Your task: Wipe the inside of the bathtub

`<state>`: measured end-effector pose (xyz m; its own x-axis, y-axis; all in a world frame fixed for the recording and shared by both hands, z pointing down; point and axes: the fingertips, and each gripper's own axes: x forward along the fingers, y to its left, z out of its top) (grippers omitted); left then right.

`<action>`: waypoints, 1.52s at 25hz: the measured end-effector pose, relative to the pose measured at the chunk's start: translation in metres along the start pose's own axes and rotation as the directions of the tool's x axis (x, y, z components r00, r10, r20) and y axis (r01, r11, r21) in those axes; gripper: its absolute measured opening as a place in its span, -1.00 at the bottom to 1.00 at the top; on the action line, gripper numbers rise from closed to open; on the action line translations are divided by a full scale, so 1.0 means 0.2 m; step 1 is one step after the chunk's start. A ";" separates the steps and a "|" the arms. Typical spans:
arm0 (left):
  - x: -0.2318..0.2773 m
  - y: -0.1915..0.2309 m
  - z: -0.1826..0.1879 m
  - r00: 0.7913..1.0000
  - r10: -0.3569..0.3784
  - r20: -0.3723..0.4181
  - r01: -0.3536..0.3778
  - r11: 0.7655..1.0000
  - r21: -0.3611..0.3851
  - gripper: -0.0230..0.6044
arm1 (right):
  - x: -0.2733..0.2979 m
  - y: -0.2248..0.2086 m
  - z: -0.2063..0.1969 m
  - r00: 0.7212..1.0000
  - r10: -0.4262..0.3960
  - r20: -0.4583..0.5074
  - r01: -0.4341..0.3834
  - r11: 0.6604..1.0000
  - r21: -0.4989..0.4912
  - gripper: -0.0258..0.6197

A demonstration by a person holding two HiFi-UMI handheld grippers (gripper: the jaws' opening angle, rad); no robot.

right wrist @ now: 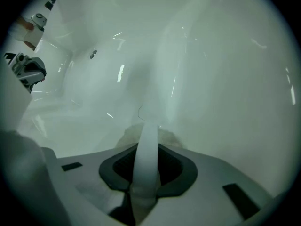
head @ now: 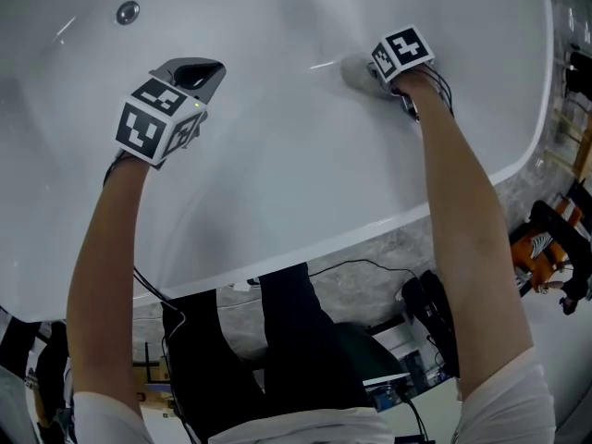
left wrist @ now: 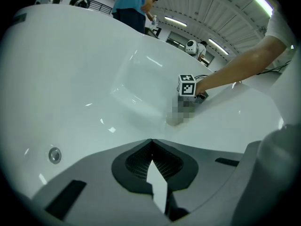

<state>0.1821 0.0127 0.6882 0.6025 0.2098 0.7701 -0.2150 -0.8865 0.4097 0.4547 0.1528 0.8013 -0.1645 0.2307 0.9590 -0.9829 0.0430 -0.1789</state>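
The white bathtub (head: 305, 155) fills the head view, and both grippers are inside it. My right gripper (head: 375, 74) is at the far right of the basin, shut on a pale wiping cloth (head: 354, 69) pressed against the tub's surface. In the right gripper view the cloth (right wrist: 146, 159) runs as a white strip between the shut jaws of the right gripper (right wrist: 149, 126) and bunches against the wall beyond. My left gripper (head: 205, 70) hovers over the left of the basin. In its own view the left gripper (left wrist: 150, 142) is shut with nothing in it.
A round metal fitting (head: 128, 12) sits in the tub wall at the far left. The tub's near rim (head: 370, 229) curves in front of my legs, with cables (head: 370, 266) on the grey floor below. People (left wrist: 134, 4) stand beyond the tub's far rim.
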 end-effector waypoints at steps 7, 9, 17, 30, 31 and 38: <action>-0.08 0.05 -0.04 1.000 0.016 0.006 -0.015 1.000 -0.022 -0.91 | 0.06 0.15 0.07 1.000 -0.005 0.001 0.005 0.999 -0.052 -0.63; -0.10 0.05 -0.06 1.000 0.018 0.003 -0.018 1.000 -0.016 -0.91 | 0.07 0.21 0.09 1.000 0.004 0.006 -0.004 0.998 -0.058 -0.63; -0.23 0.11 -0.20 0.999 0.041 -0.009 -0.041 0.998 -0.038 -0.91 | 0.12 0.49 0.19 0.999 0.037 0.003 -0.036 0.992 -0.117 -0.63; -0.49 0.30 -0.43 0.997 0.078 0.008 -0.077 0.991 -0.112 -0.91 | 0.23 0.89 0.33 0.998 0.068 -0.004 -0.068 0.982 -0.175 -0.63; -0.52 0.32 -0.45 0.996 0.085 0.007 -0.084 0.990 -0.115 -0.91 | 0.24 0.93 0.35 0.997 0.075 -0.004 -0.075 0.981 -0.181 -0.63; -0.69 0.41 -0.62 0.993 0.120 0.012 -0.117 0.981 -0.153 -0.91 | 0.29 1.26 0.43 0.992 0.123 -0.016 -0.124 0.971 -0.207 -0.63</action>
<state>-0.0139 -0.0372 0.6769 0.5812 0.0969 0.8080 -0.3994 -0.8311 0.3870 0.1903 0.0937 0.8314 -0.2829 0.2501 0.9260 -0.9166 0.2140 -0.3378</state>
